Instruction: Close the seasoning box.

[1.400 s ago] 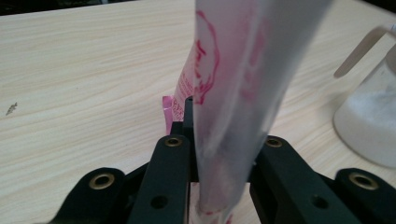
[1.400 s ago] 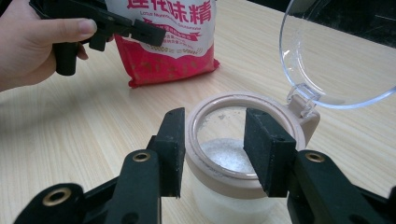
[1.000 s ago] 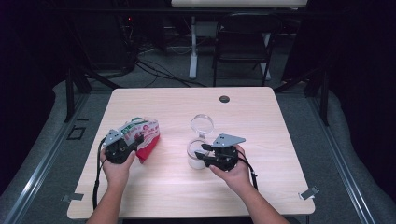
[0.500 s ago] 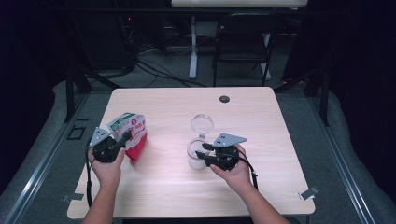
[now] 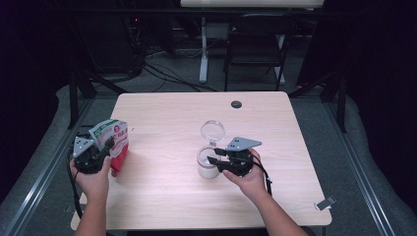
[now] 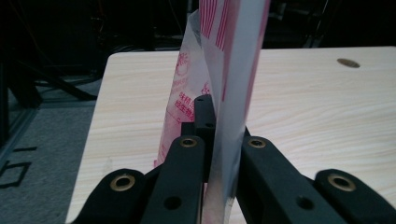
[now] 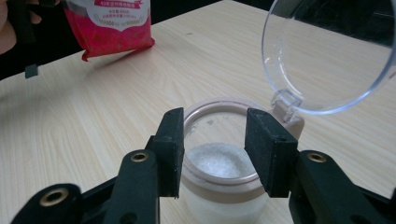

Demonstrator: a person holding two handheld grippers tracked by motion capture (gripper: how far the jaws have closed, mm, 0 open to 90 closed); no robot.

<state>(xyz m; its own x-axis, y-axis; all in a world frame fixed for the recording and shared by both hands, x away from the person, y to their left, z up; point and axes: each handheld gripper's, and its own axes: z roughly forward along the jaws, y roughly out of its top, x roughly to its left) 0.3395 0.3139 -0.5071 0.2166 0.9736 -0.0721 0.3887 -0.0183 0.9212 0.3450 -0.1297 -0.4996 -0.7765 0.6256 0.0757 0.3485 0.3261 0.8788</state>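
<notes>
Showing white granules inside jar

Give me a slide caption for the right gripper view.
Right tongs grip an open jar of white grains, lid flipped up; red bag behind.

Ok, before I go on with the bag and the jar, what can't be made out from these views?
- Bag, high view: print too small to read; lower part hidden behind the left gripper.
- Bag, left gripper view: edge-on, top cut off by the frame, so whether it is open is unclear.
- Jar, right gripper view: base cut off below; fill depth unclear.
- Right gripper: jaws flank the jar's rim; contact cannot be told.
- Lid: right edge cut off.
</notes>
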